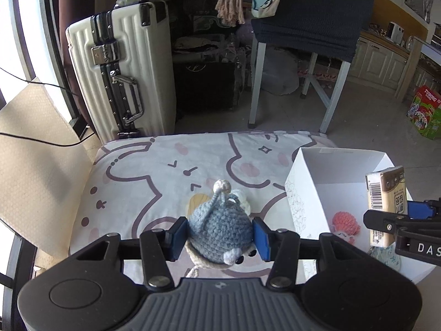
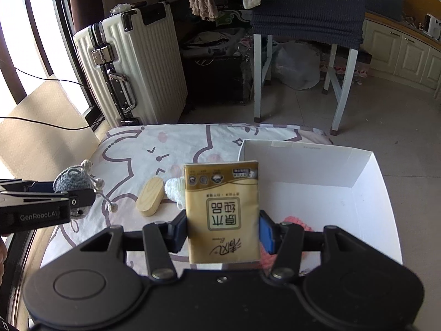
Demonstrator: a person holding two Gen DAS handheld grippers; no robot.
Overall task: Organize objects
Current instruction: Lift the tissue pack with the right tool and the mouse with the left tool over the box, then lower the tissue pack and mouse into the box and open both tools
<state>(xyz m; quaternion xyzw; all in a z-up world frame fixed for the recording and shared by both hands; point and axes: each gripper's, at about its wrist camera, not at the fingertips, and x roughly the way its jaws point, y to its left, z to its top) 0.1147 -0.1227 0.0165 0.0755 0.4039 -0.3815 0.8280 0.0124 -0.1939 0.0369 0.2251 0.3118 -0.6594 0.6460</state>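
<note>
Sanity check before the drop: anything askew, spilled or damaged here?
Nothing damaged or spilled. Only oddity: the tissue pack sits upside down in the right hand-held gripper, its print inverted.

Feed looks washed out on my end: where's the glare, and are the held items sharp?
Left wrist view: window blown out at left, crochet toy sharp. Right wrist view: same window glare; tissue pack sharp, print readable; edges bent by fisheye.
</note>
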